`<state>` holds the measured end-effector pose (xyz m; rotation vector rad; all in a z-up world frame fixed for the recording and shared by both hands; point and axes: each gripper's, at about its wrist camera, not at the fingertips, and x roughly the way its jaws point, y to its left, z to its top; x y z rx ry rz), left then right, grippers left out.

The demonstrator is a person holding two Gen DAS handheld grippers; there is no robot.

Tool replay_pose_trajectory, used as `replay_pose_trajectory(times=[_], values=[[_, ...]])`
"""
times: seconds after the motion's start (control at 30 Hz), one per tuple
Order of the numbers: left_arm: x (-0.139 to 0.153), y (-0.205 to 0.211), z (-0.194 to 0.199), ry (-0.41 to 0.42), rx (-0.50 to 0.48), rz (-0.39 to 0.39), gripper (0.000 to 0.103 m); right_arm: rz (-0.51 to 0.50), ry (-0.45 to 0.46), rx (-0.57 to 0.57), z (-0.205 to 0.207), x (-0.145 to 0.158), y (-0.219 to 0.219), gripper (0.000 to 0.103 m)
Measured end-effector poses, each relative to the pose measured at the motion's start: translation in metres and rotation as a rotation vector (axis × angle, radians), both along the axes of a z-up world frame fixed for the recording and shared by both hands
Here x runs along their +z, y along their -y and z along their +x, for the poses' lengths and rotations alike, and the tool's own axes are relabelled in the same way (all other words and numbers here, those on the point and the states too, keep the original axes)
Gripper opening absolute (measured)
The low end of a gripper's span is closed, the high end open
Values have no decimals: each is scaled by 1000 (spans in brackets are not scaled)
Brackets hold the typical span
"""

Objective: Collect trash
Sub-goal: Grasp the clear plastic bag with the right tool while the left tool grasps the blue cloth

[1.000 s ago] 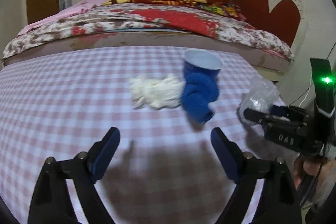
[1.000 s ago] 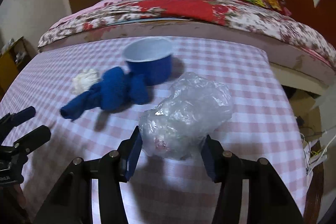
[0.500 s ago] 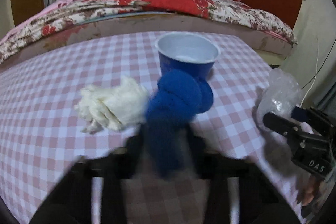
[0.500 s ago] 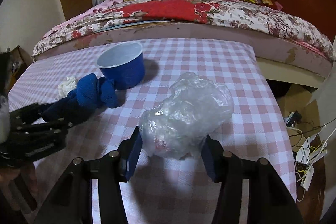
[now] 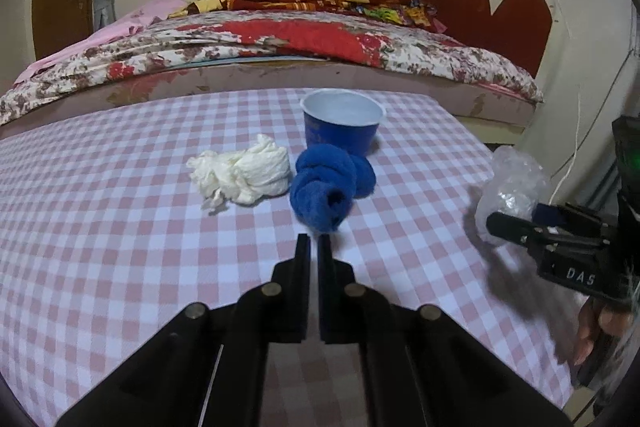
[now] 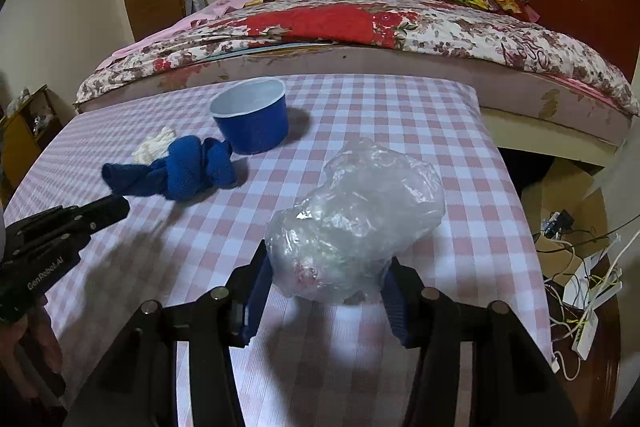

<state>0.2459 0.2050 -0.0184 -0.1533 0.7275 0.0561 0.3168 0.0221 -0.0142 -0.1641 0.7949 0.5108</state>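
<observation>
Bed (image 5: pixel 280 43): runs along the far edge of the desk, heaped with red floral covers
Desk (image 5: pixel 100 227): pink-and-white check cloth, carrying all the bits to be collected
Plastic bag (image 6: pixel 356 219): crumpled clear bag, sitting between the right tongs' blue pads and pressed on both sides, near the desk's right edge
Right tongs (image 6: pixel 326 301): clamped on the plastic bag, as they were a second ago, and barely moved; that piece of trash looks secured
Left tongs (image 5: pixel 313 247): the change is here; a second ago they were spread wide and half a second ago pushed in over the sock, now they are pinched together with nothing between them and pulled back
Blue sock (image 5: pixel 326 187): knotted, lying on the cloth just beyond the left tongs' tips, a small gap between; it appears to have slipped the grab, so that pickup probably needs another try with the tongs reopened
Blue cup (image 5: pixel 342 125): upright, touching the far side of the sock, looks empty
White tissue wad (image 5: pixel 244 175): just left of the sock, untouched and well ahead of the left tongs
</observation>
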Motion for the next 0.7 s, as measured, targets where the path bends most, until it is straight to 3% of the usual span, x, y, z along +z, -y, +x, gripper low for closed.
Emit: replay_pose_trajectory(times=[0.07, 0.1, 0.13, 0.17, 0.2, 0.27, 0.33, 0.5, 0.6, 0.7], values=[[2, 0, -2, 19, 13, -3, 8, -9, 10, -3, -5, 2, 3, 52], [2, 0, 0, 16, 24, 9, 33, -12, 12, -9, -6, 2, 5, 52], [3, 1, 4, 17, 37, 17, 68, -12, 10, -15, -5, 1, 7, 52], [3, 1, 8, 21, 47, 19, 80, -11, 7, -22, -4, 0, 8, 52], [3, 2, 15, 25, 46, 20, 83, -10, -1, -32, -1, -3, 10, 52], [1, 6, 28, 11, 23, 21, 74, -13, -9, -40, 4, -8, 12, 52], [-2, 10, 46, -14, 8, 28, 55, -19, -16, -45, 10, -11, 12, 52], [-18, 12, 83, -98, 25, 61, 47, -13, -25, -47, 25, -13, 11, 52], [-18, 13, 81, -88, 17, 69, 34, -9, -34, -43, 30, -12, 12, 52], [-10, 15, 65, -50, 0, 63, 32, -3, -29, -38, 28, -9, 15, 52]])
